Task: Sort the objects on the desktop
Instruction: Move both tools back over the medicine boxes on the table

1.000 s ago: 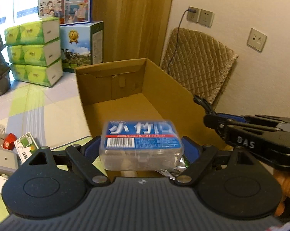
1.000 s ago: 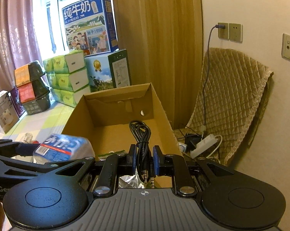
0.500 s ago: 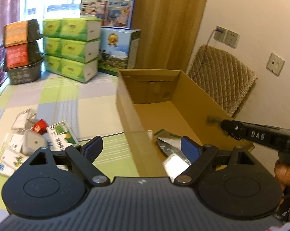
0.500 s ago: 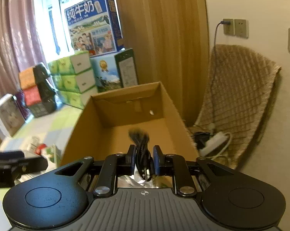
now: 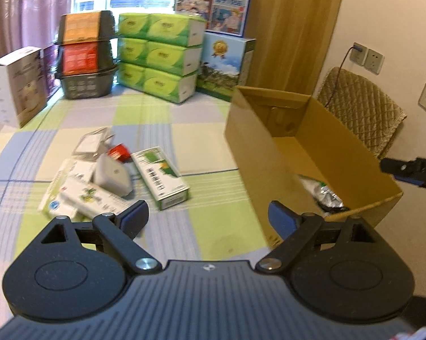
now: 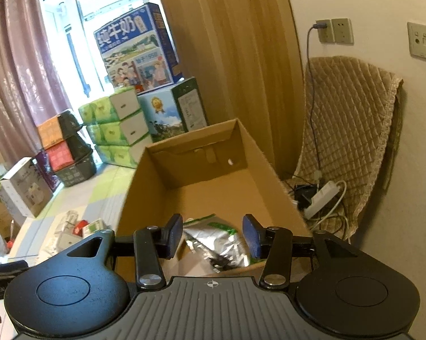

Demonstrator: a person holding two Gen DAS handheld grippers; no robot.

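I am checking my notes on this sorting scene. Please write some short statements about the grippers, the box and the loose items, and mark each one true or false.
1. The left gripper is open and holds nothing. True.
2. The right gripper is shut on a black cable. False: it is open and empty.
3. The brown cardboard box is empty. False: a silver foil packet lies inside it.
4. A green and white carton lies on the checked mat, outside the box. True.
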